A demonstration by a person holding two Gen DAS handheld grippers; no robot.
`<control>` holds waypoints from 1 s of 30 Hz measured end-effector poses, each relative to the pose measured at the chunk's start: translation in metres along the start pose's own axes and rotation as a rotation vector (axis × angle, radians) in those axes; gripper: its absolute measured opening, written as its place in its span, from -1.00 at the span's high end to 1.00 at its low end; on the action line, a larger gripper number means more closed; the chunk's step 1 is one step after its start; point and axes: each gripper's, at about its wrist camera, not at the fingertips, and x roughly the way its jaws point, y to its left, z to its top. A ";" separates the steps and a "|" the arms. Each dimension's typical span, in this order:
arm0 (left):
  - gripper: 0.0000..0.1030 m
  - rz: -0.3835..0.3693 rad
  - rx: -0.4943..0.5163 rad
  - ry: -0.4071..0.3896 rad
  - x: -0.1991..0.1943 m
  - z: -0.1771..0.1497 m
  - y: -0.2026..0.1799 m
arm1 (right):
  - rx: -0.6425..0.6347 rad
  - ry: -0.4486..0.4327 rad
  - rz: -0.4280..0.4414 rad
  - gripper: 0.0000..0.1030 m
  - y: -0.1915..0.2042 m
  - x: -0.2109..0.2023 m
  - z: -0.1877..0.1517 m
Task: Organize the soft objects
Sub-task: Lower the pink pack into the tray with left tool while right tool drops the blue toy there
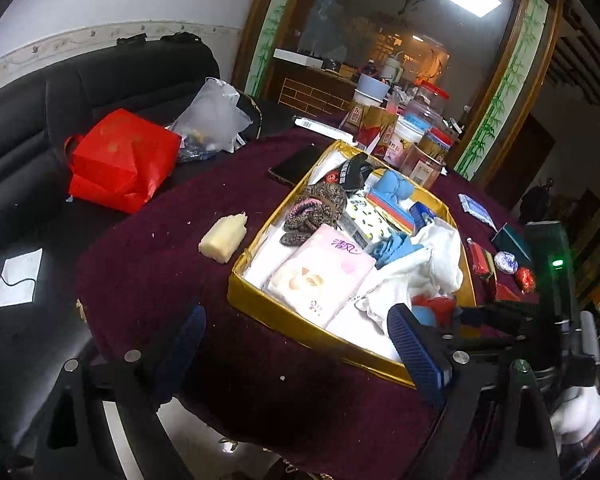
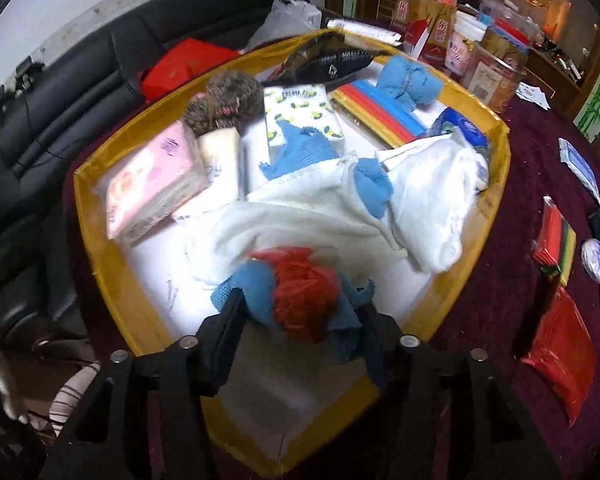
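Right gripper (image 2: 296, 312) hangs over the near end of the gold box (image 2: 100, 272), its jaws apart with a blue cloth (image 2: 256, 284) and red bag (image 2: 300, 292) between them; whether the pads press I cannot tell. Left gripper (image 1: 296, 344) is wide apart and empty above the box's near left corner. 1 sponge (image 1: 224, 238) lies on the tablecloth (image 1: 140, 272) just beside the box's left wall.

1. The tablecloth (image 1: 148, 264) is dark red cloth with a soft, matt nap.
2. The box (image 2: 100, 240) looks like cardboard, its rim wrapped in shiny gold foil.
3. The tissue pack (image 1: 320, 276) is in glossy pink plastic film.
4. The towel (image 2: 300, 216) is white, rough-woven cloth (creased).
5. The sofa (image 1: 112, 84) is smooth black leather or imitation.
6. The sponge (image 1: 224, 238) is pale, porous foam.
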 end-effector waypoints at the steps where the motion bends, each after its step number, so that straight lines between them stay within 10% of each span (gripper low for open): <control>1: -0.84 0.008 0.009 -0.002 0.000 -0.001 -0.002 | 0.001 -0.027 0.008 -0.36 -0.001 -0.010 -0.005; 12: -0.86 0.141 0.179 -0.072 -0.012 -0.009 -0.051 | 0.063 -0.213 -0.039 -0.52 -0.027 -0.078 -0.047; 30: -0.90 0.157 0.366 -0.054 -0.012 -0.026 -0.127 | 0.335 -0.261 -0.068 -0.51 -0.138 -0.107 -0.112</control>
